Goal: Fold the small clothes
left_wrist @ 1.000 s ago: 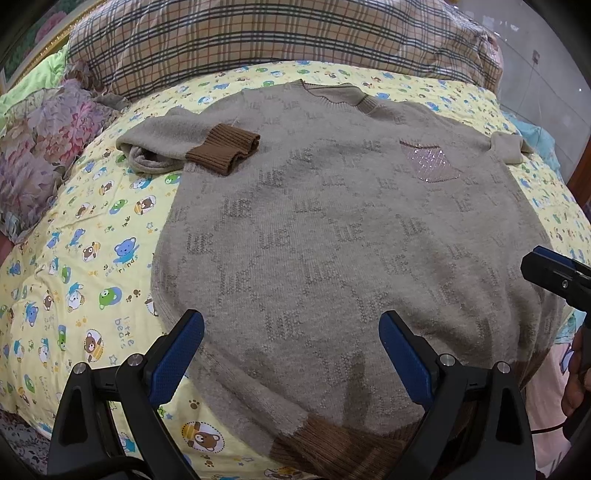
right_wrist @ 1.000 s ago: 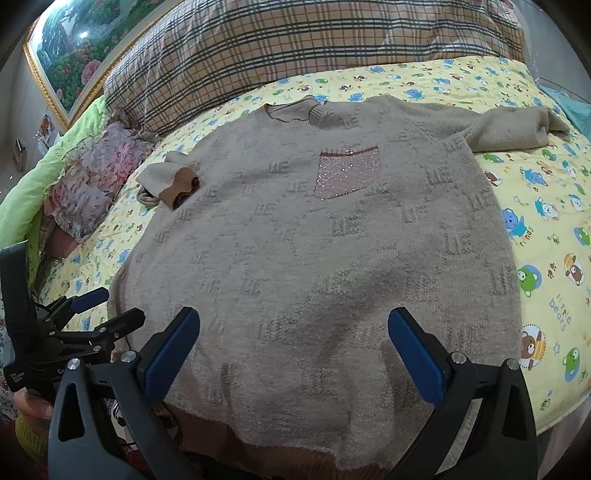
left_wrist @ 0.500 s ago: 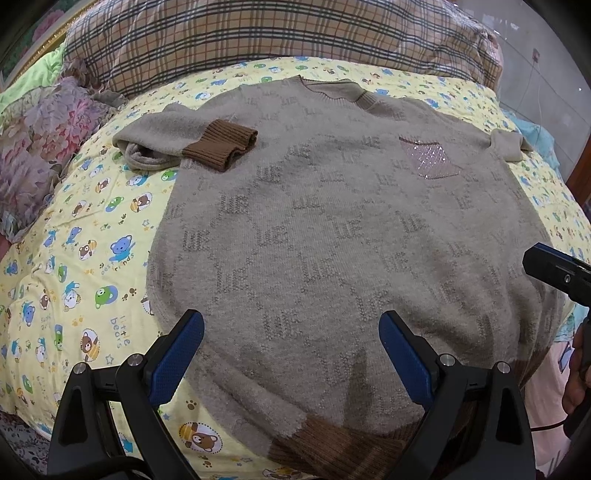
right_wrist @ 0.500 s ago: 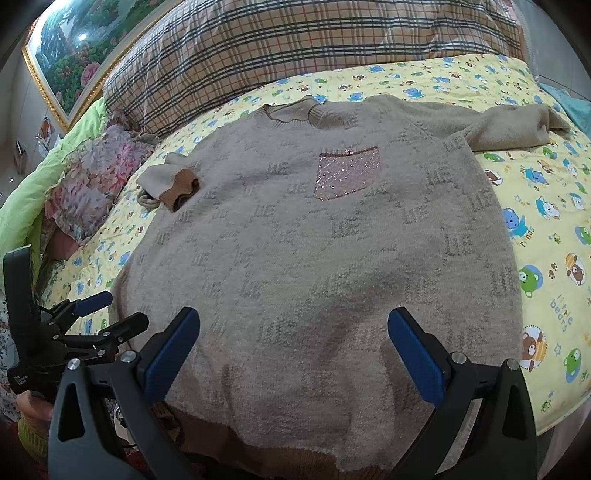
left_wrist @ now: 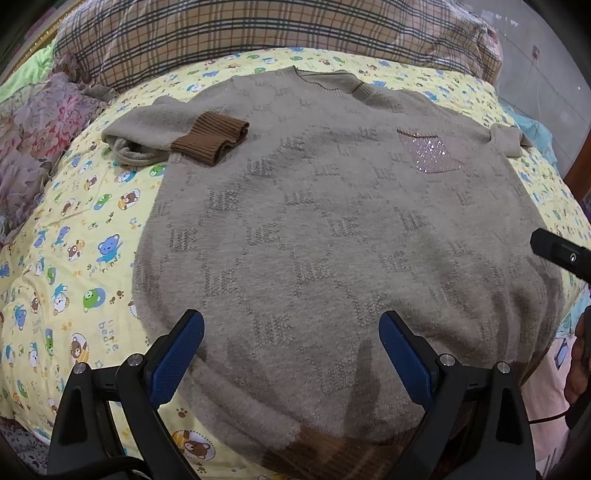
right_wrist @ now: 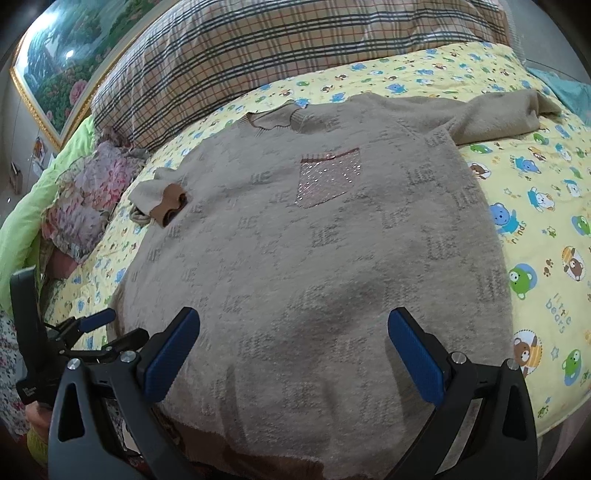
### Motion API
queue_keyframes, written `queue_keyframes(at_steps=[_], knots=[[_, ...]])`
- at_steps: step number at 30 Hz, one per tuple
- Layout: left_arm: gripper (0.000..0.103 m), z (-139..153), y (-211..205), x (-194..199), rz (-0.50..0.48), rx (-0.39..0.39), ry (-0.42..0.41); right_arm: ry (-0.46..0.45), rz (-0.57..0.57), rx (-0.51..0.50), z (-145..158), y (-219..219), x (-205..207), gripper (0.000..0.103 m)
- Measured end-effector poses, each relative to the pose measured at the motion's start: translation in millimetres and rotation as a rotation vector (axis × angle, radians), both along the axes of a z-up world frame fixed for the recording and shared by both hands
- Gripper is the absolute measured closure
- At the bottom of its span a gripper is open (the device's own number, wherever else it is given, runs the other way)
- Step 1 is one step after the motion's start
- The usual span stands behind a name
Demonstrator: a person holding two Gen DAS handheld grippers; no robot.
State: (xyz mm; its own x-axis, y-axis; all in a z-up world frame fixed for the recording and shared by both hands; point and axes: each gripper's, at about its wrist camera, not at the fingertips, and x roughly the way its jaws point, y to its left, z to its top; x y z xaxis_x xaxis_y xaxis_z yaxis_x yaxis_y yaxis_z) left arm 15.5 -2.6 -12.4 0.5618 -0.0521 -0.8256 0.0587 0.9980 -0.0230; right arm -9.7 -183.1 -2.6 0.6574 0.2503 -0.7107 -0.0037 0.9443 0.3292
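A beige knit sweater (left_wrist: 332, 229) with a sparkly chest pocket (left_wrist: 430, 153) lies face up on the bed; it also shows in the right wrist view (right_wrist: 314, 266). Its one sleeve is folded in, with the brown cuff (left_wrist: 210, 138) on the shoulder area. The other sleeve (right_wrist: 498, 114) lies stretched out to the side. My left gripper (left_wrist: 291, 341) is open and empty above the hem at the sweater's left part. My right gripper (right_wrist: 293, 341) is open and empty above the hem at its right part. The left gripper also shows in the right wrist view (right_wrist: 96, 328).
The yellow bear-print sheet (left_wrist: 74, 236) covers the bed. A plaid pillow (left_wrist: 258, 33) lies at the head. A floral cushion (left_wrist: 33, 140) and a green blanket (right_wrist: 22, 221) lie at the left. A framed painting (right_wrist: 62, 62) hangs behind.
Both grippers have moved slightly forward over the sweater's lower part. The sweater has not moved and both grippers stay open.
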Motion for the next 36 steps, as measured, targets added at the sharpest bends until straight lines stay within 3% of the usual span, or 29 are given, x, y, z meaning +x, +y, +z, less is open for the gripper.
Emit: queue_keyframes(at_steps=[7,20,26,36], knots=[[0.007,-1,-3,12,-0.009,-0.035,0.051,0.022,-0.032,0.038,1,-17,8,0.001],[0.007,15,-5,50,-0.016,-0.056,0.022,0.015,-0.109,0.061,13,-60,28,0.001],[0.007,24,-4,83,-0.017,-0.052,0.012,-0.028,-0.195,0.054,37,-118,56,0.001],[0.007,39,-2,149,-0.002,-0.053,-0.011,-0.042,-0.397,0.006,80,-233,140,0.001]])
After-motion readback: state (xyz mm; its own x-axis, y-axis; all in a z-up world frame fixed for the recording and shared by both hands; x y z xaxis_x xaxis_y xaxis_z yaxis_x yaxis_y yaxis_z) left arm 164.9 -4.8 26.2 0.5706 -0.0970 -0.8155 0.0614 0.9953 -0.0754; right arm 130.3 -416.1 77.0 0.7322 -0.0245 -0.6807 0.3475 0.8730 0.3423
